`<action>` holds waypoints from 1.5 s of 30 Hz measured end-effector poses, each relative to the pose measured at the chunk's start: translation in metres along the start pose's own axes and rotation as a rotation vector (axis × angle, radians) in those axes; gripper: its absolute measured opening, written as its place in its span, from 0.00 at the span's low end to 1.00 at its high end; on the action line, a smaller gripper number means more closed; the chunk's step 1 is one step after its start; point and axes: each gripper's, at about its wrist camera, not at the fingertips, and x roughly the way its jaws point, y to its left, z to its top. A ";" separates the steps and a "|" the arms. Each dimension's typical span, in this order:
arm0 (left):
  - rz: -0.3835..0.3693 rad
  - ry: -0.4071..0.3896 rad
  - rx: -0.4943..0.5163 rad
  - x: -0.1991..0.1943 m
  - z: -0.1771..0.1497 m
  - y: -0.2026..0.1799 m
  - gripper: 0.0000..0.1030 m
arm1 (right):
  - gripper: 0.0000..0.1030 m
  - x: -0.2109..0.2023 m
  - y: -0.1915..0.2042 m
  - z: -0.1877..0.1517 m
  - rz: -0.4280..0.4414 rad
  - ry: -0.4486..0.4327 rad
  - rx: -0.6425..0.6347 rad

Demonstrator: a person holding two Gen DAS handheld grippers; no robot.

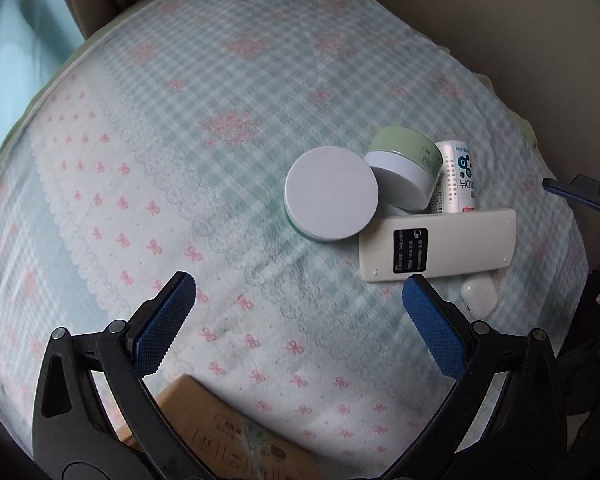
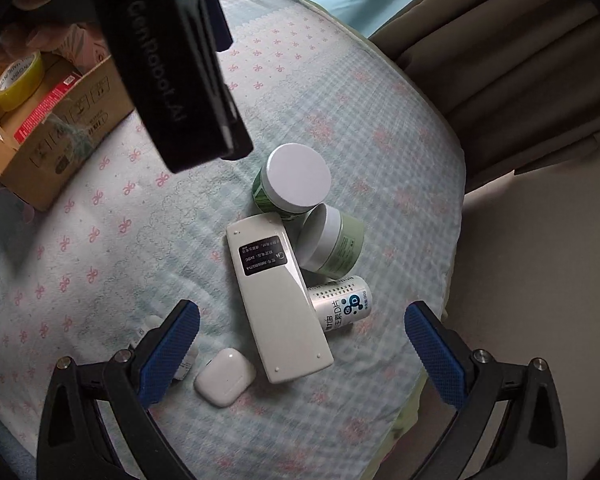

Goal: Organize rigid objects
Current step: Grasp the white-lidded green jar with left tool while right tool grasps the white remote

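Observation:
A cluster lies on the patterned bedspread [image 1: 180, 128]. A white-lidded jar [image 1: 331, 193] [image 2: 296, 178] stands upright beside a pale green jar [image 1: 405, 168] [image 2: 332, 245] tipped on its side. A silver tube [image 1: 455, 178] [image 2: 342, 303] lies behind a white remote [image 1: 438, 244] [image 2: 278, 300], face down. A white earbud case [image 1: 479, 298] [image 2: 225, 377] sits near the remote's end. My left gripper [image 1: 298, 294] is open, hovering just short of the remote and jar. My right gripper [image 2: 302, 324] is open over the remote's lower end, holding nothing.
A cardboard box [image 2: 56, 136] [image 1: 224, 432] with a yellow tape roll [image 2: 18, 80] and a red packet sits at the bed's left. The left gripper's black body [image 2: 172, 60] hangs over it. Brown curtains [image 2: 512, 76] border the bed. A small white item [image 2: 150, 326] hides behind my right gripper's left finger.

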 end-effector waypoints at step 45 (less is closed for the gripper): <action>-0.082 0.041 -0.050 0.079 0.066 0.011 0.69 | 0.57 0.078 0.011 -0.004 0.160 0.021 0.107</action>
